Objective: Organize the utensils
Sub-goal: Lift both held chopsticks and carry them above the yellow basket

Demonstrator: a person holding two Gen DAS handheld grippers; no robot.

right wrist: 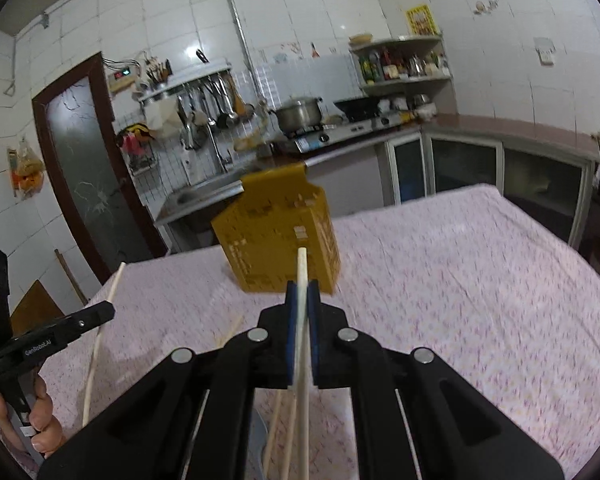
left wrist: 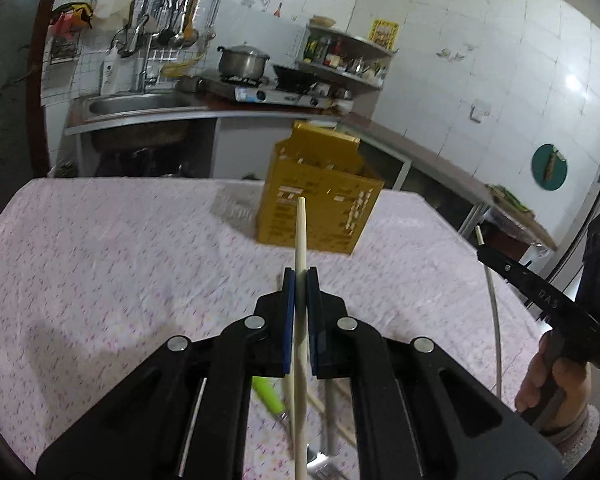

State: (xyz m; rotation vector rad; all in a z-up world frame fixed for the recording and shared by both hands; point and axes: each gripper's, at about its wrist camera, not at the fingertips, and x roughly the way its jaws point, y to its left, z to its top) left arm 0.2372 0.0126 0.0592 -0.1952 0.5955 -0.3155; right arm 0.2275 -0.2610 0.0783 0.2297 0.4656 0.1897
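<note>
Two grippers, each clenching a single chopstick above the table

The left gripper [left wrist: 300,276] is pinching a pale wooden chopstick [left wrist: 301,236] between its blue pads, the stick's tip poking out ahead toward the yellow perforated holder [left wrist: 320,208] — which is standing upright on the pink-patterned tablecloth [left wrist: 120,260], well apart from the tip. The right gripper [right wrist: 303,292] is clamping a second chopstick [right wrist: 302,268] the same way, its tip lying over the holder's lower front in that view. Under the grippers more chopsticks [right wrist: 278,432] and a green-handled utensil [left wrist: 268,394] are lying loose on the cloth. A hand [left wrist: 556,384] is gripping the right tool's handle.
</note>
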